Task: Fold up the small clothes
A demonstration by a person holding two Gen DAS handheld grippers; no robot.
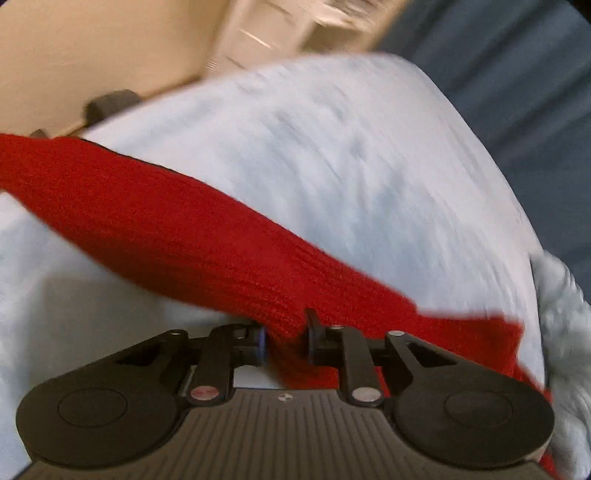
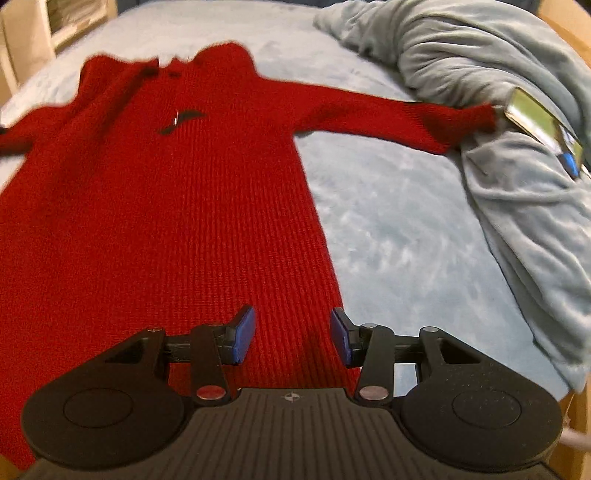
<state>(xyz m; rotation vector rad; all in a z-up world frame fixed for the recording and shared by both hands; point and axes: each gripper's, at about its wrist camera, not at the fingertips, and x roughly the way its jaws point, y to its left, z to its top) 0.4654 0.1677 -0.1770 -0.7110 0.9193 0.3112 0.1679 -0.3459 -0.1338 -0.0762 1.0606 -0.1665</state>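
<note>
A red knit sweater [image 2: 166,206] lies spread front up on a pale blue bed cover [image 2: 399,229], collar at the far end, one sleeve [image 2: 391,114] stretched to the right. My right gripper [image 2: 291,334] is open and empty, hovering over the sweater's near hem by its right edge. My left gripper [image 1: 284,338] is shut on a bunch of the red sweater [image 1: 177,229], whose fabric stretches taut up and to the left above the bed cover [image 1: 332,147]. The left wrist view is motion-blurred.
A crumpled grey-blue blanket [image 2: 517,129] is heaped along the bed's right side, with a shiny packet [image 2: 535,122] on it near the sleeve cuff. A beige wall and shelving [image 1: 258,29] stand beyond the bed. A dark blue surface [image 1: 517,92] lies to the right.
</note>
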